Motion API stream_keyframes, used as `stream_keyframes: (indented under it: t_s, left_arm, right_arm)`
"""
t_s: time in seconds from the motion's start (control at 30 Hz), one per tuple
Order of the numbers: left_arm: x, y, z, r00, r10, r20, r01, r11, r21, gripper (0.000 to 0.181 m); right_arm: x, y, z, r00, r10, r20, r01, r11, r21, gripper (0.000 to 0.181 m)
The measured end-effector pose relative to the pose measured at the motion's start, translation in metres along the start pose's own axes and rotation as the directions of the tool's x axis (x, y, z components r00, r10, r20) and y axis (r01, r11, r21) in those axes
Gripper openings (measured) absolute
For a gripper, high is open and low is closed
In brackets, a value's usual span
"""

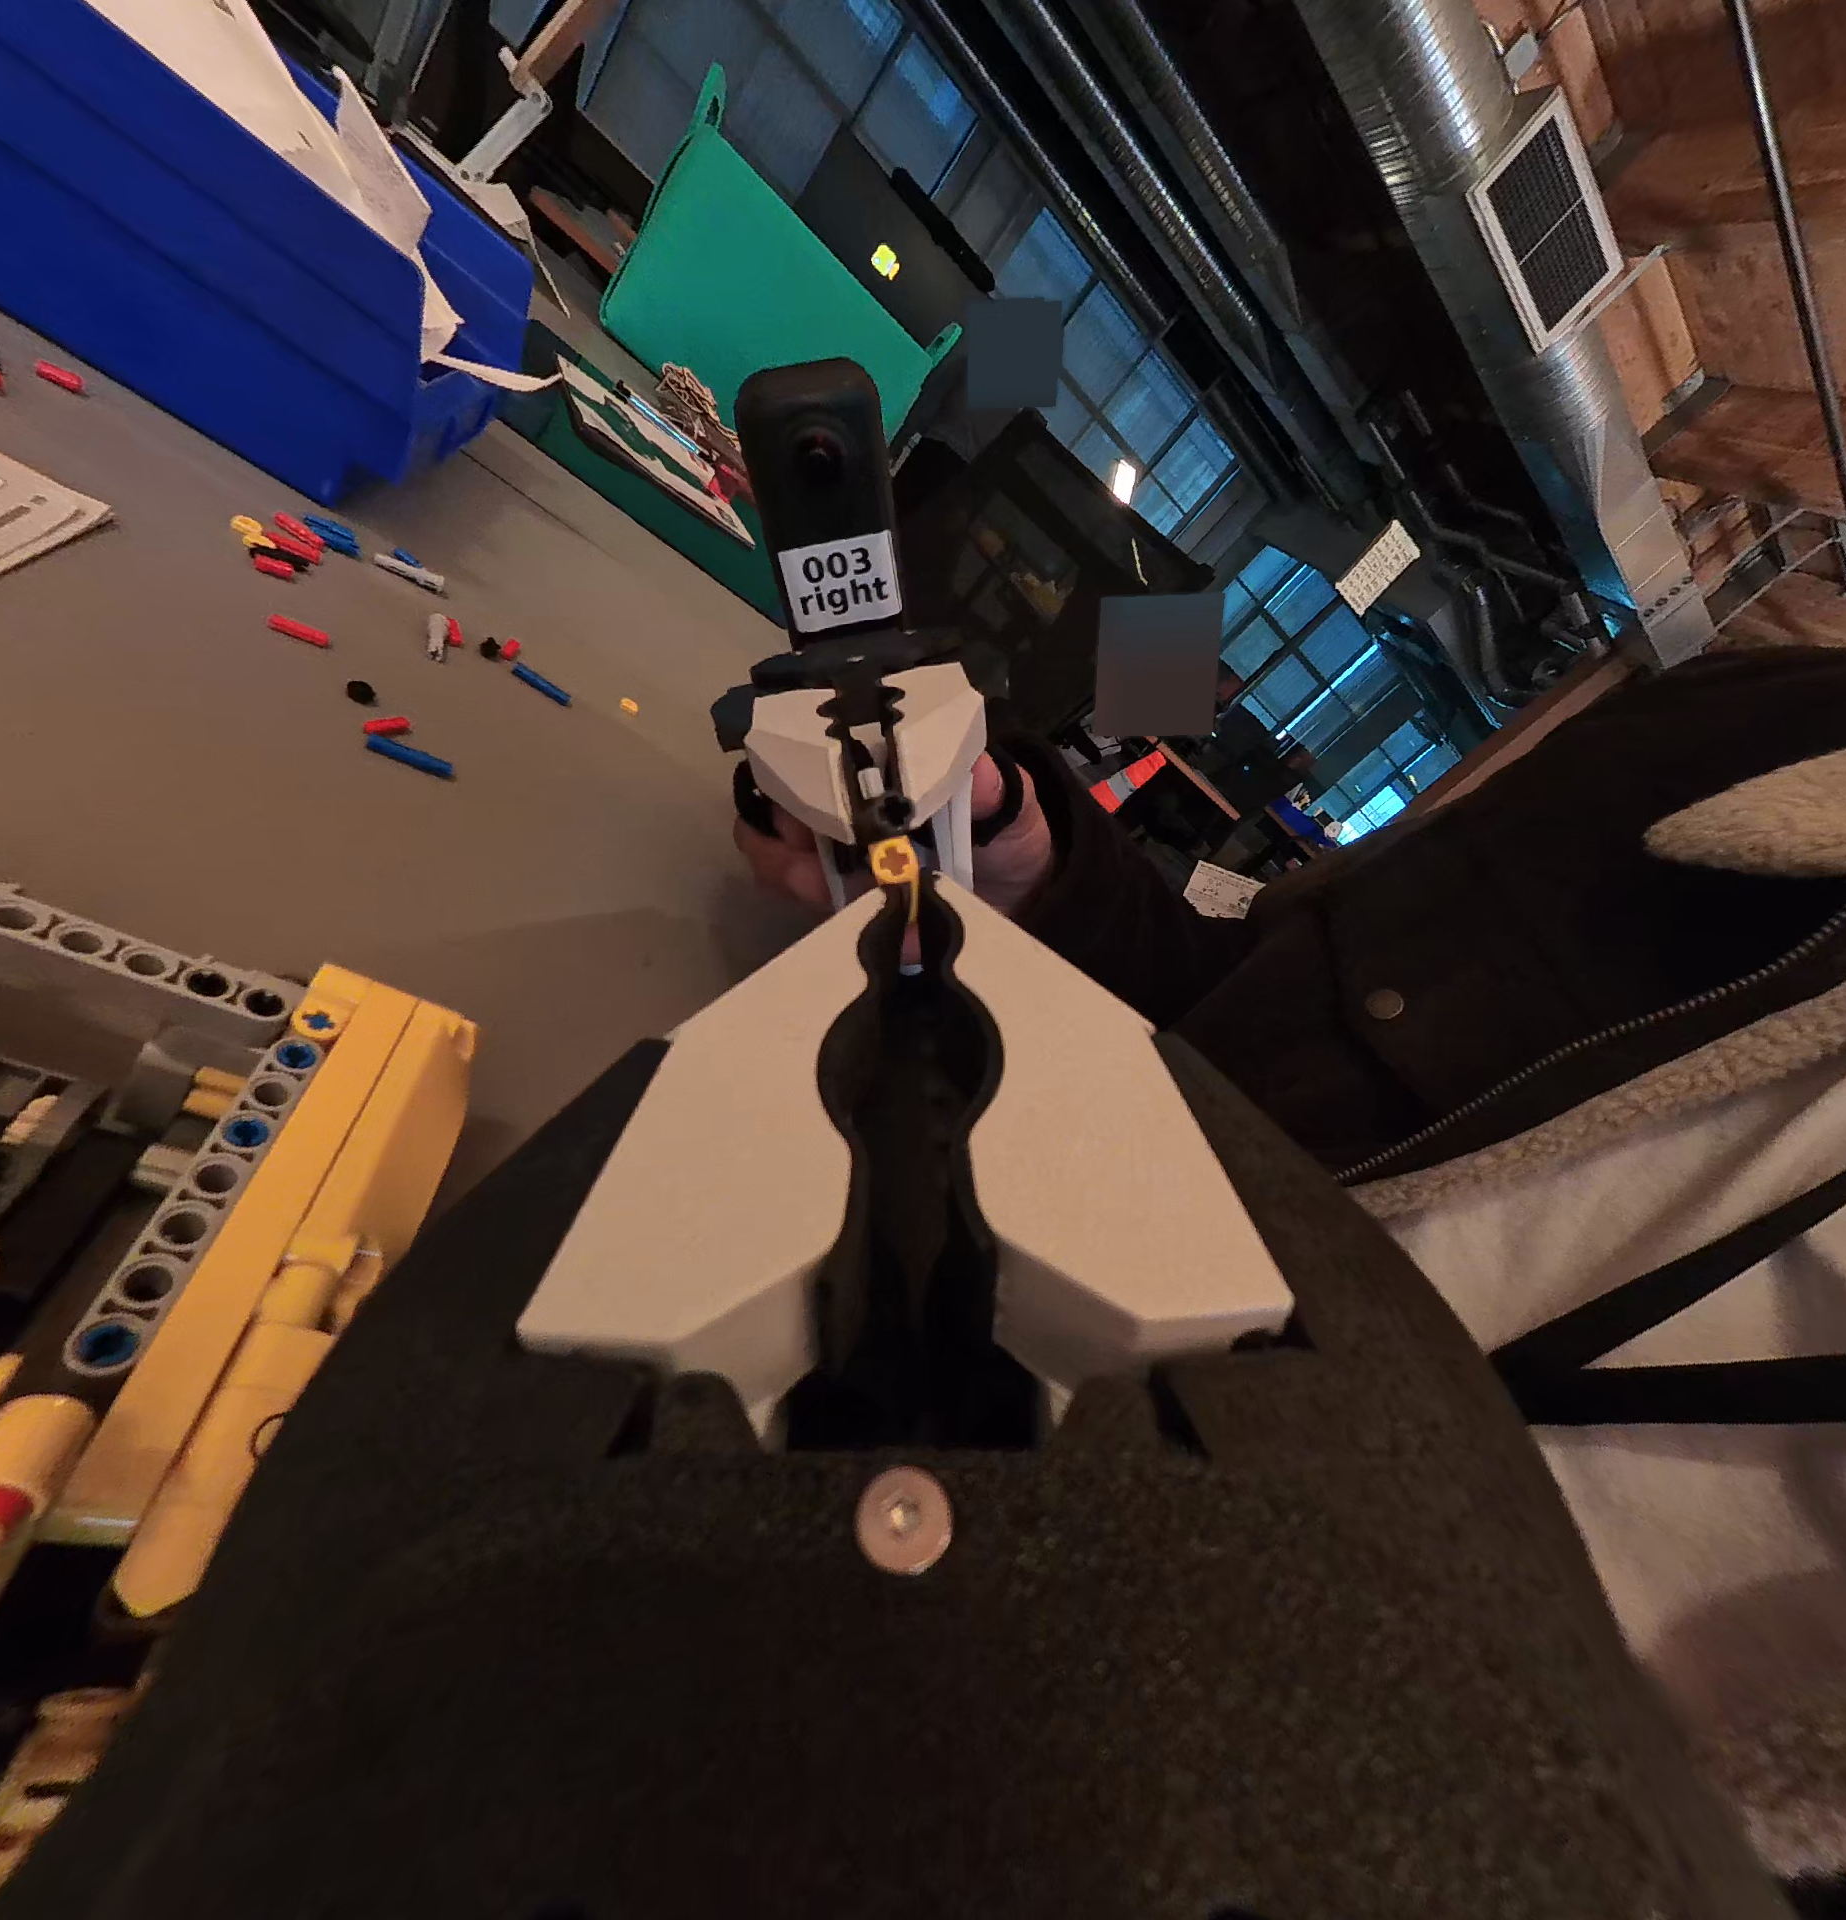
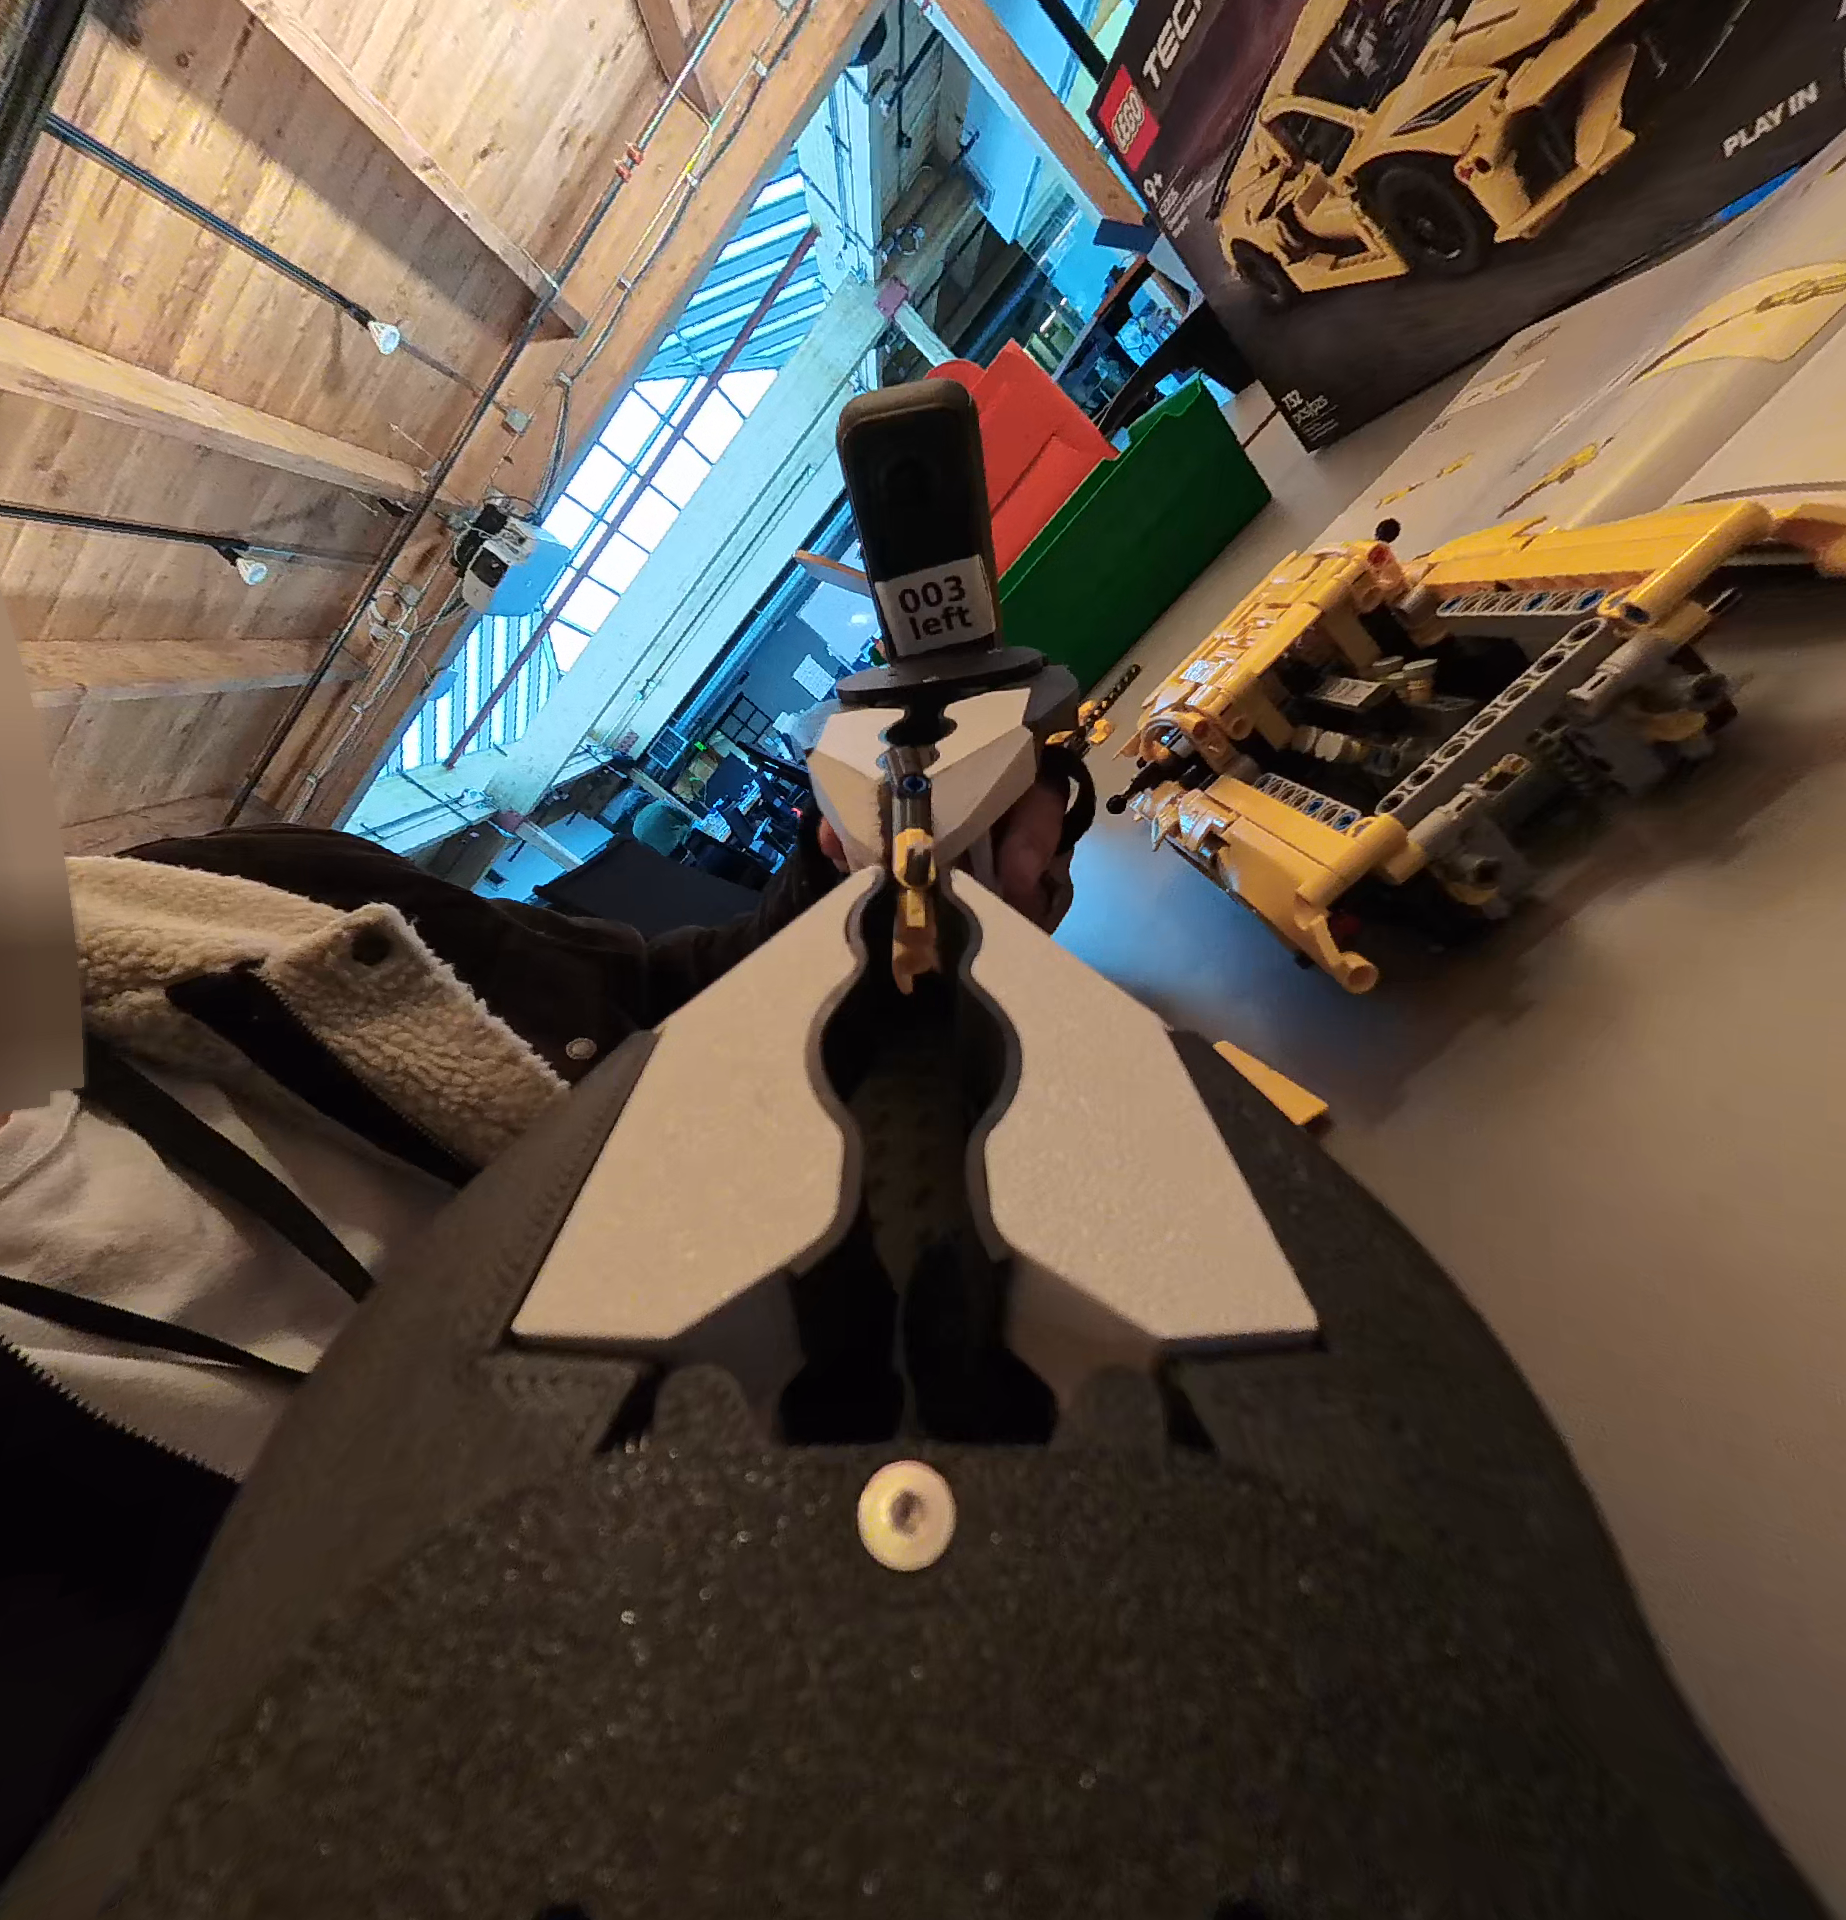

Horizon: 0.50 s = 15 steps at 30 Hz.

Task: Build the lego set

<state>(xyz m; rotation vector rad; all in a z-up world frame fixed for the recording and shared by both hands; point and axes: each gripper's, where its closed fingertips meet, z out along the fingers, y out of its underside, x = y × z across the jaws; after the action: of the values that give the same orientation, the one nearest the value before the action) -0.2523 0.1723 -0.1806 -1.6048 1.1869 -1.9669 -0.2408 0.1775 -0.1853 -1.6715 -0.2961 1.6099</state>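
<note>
My two grippers meet tip to tip in the air above the table. My left gripper (image 1: 908, 899) is shut, and a small yellow connector (image 1: 893, 860) with a cross hole sits at its tips. My right gripper (image 1: 877, 800) faces it, shut on a black piece (image 1: 886, 808) that joins the connector. In the right wrist view my right gripper (image 2: 911, 883) is shut around the yellow piece (image 2: 911, 914), and my left gripper (image 2: 908, 800) holds its far end, where a blue pin (image 2: 906, 784) shows. The half-built yellow car (image 2: 1418, 727) lies on the grey table; it also shows in the left wrist view (image 1: 275, 1195).
Loose red, blue and black pins (image 1: 379, 623) are scattered on the table. A blue bin (image 1: 223, 260) and a green bin (image 1: 742, 281) stand behind them. The set's box (image 2: 1470, 187) and an open instruction booklet (image 2: 1677, 395) lie beyond the car. A person's jacket (image 1: 1521, 1039) is close by. Both grippers' tips are close together, under 4 cm apart.
</note>
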Motion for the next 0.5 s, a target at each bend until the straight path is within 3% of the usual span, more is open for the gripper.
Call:
stream_keyframes:
  t_s: [0.5]
  left_arm:
    - [-0.010, -0.007, -0.010, 0.998, 0.017, 0.052, -0.018, 0.999, 0.027, 0.000]
  right_arm:
    - [0.013, -0.027, -0.026, 0.998, 0.066, -0.024, -0.061, 0.984, 0.169, 0.007]
